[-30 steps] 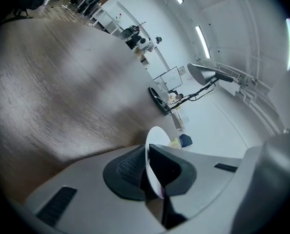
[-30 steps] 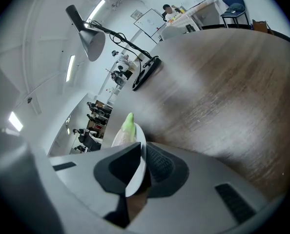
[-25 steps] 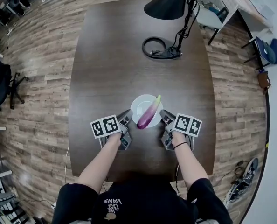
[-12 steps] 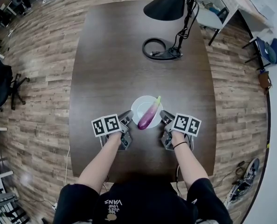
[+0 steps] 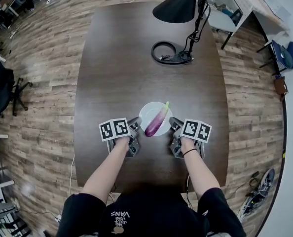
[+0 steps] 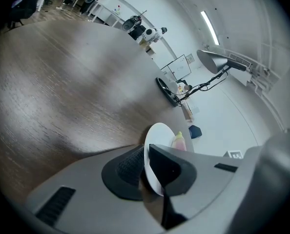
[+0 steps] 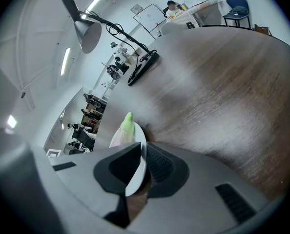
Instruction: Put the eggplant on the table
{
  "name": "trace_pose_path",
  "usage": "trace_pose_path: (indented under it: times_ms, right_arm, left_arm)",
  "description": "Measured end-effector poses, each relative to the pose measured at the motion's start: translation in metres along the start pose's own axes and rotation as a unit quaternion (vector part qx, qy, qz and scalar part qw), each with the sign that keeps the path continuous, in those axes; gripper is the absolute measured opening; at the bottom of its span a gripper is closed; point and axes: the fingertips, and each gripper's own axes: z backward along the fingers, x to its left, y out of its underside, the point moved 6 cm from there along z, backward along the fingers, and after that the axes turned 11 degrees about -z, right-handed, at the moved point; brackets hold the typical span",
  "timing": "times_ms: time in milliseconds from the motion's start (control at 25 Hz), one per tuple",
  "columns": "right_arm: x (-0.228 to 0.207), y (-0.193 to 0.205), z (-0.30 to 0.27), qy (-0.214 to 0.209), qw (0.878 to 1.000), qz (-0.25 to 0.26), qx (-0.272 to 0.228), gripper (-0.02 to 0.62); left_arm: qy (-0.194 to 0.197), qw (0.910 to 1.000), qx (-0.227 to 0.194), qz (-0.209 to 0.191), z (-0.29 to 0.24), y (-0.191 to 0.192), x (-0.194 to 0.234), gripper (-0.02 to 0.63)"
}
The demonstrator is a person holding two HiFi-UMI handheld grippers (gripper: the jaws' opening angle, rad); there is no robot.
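Left gripper view: claw (image 6: 145, 155) seemingly hides most eggplant (image 6: 179, 139)

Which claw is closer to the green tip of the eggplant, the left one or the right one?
Right. The right claw grips the plate on the side of the green tip; the left claw grips the opposite rim, by the purple end of the eggplant.
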Motion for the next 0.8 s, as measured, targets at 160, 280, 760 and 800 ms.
trace_pose_path:
  times_ms: [160,280,760,800]
  right_arm:
    - [0.0005,-0.0007,0.0,0.006,1.0,0.007,0.001,0.035]
    - [0.0009,0.0006,0.0008,0.012,1.0,0.015,0.0,0.035]
    - [0.0076,0.0028,0.0064,0.021,0.998,0.051,0.005,0.113]
    - [0.008,0.0029,0.007,0.022,0.998,0.054,0.003,0.119]
  left_arm:
    - [-0.002,1.0,0.0,-0.008,-0.0004,-0.0007,-0.0022,0.028]
    - [-0.007,0.9999,0.003,-0.014,0.0012,0.0011,-0.0019,0.029]
    - [-0.008,0.9996,-0.005,-0.028,0.0073,0.0018,-0.0039,0.083]
    - [-0.008,0.9996,-0.004,-0.029,0.0076,0.0031,-0.004,0.087]
